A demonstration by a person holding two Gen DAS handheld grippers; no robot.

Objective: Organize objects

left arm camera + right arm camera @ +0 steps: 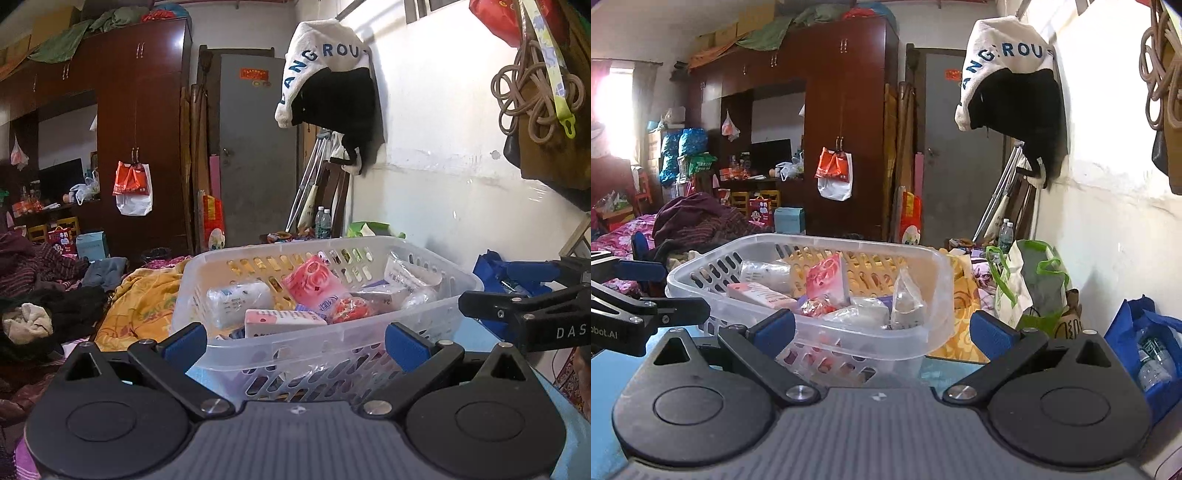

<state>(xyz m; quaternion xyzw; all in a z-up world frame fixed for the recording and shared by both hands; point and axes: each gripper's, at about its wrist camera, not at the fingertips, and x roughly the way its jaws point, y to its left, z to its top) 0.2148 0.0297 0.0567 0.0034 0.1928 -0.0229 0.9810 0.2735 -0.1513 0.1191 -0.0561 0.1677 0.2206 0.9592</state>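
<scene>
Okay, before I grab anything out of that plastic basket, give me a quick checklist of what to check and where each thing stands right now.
1. Left gripper open: ok.
2. Right gripper open: ok.
3. Both grippers empty: ok.
4. Plastic basket upright and within view of both cameras: ok.
5. Pink packet on top, reachable from above: ok.
6. Basket steady on its surface: cannot tell.

Brown wardrobe [140,122], grey door [255,147], yellow blanket [144,306], hanging hoodie [328,74]
</scene>
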